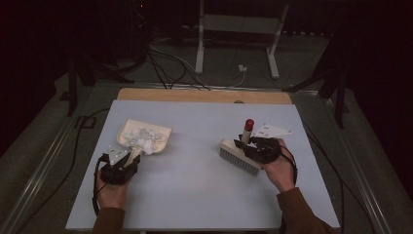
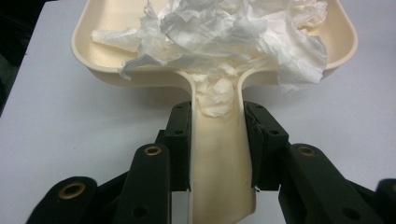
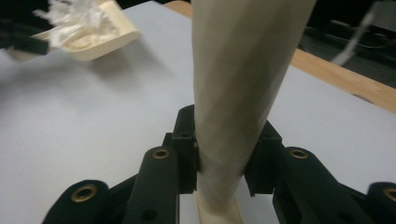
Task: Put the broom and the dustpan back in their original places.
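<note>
A cream dustpan (image 1: pixel 146 135) lies on the pale table at the left, holding crumpled white paper (image 1: pixel 142 139). My left gripper (image 1: pixel 125 162) is shut on the dustpan's handle (image 2: pixel 219 158); its jaws press both sides of the handle, and paper (image 2: pixel 233 32) fills the pan (image 2: pixel 93 56) ahead. At the right, my right gripper (image 1: pixel 253 146) is shut on the cream handle (image 3: pixel 238 93) of a brush. The brush's head (image 1: pixel 238 157) with grey bristles rests on the table, and its handle ends in a red tip (image 1: pixel 249 124). The dustpan (image 3: pixel 100 39) shows far off in the right gripper view.
The table (image 1: pixel 195 195) has a wooden strip (image 1: pixel 204 95) along its far edge. Cables (image 1: pixel 165 63) and a white stand (image 1: pixel 234 29) lie on the floor beyond. A dark rail (image 1: pixel 44 151) runs along the table's left side. Bare tabletop separates the dustpan and the brush.
</note>
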A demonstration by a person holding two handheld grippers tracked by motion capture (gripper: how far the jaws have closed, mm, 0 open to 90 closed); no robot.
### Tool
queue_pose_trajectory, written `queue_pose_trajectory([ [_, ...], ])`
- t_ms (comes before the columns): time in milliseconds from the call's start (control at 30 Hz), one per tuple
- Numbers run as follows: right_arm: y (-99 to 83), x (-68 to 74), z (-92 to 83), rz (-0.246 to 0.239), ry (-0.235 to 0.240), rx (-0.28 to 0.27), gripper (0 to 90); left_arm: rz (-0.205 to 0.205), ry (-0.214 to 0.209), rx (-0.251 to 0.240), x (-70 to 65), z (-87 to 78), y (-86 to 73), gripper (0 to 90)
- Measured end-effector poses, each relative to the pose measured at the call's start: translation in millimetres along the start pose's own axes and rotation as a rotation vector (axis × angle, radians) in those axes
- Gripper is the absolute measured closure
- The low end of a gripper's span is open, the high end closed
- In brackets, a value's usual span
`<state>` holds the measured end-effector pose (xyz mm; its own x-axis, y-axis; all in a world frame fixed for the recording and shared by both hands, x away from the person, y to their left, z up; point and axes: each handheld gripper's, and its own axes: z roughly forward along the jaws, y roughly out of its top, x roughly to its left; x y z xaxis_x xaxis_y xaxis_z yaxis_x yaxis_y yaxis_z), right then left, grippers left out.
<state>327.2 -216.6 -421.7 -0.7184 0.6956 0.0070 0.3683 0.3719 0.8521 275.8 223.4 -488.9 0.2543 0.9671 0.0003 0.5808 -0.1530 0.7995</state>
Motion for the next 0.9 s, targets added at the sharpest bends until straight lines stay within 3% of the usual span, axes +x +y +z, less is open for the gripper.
queue_pose_trajectory([
  [200, -5.0, -9.4, -13.7, -0.042, 0.049, 0.043, 70.4, -0.004, 0.006, 0.0, 1.5, -1.6, -1.2, 66.5],
  [400, -9.9, -17.9, -27.5, -0.045, 0.098, 0.065, 70.5, 0.002, 0.007, 0.0, 0.0, -1.9, -0.8, 66.5],
  [900, -21.1, -36.5, -55.2, 0.026, 0.278, 0.105, 70.5, -0.005, 0.018, -0.002, 0.2, -3.2, -1.7, 66.5],
])
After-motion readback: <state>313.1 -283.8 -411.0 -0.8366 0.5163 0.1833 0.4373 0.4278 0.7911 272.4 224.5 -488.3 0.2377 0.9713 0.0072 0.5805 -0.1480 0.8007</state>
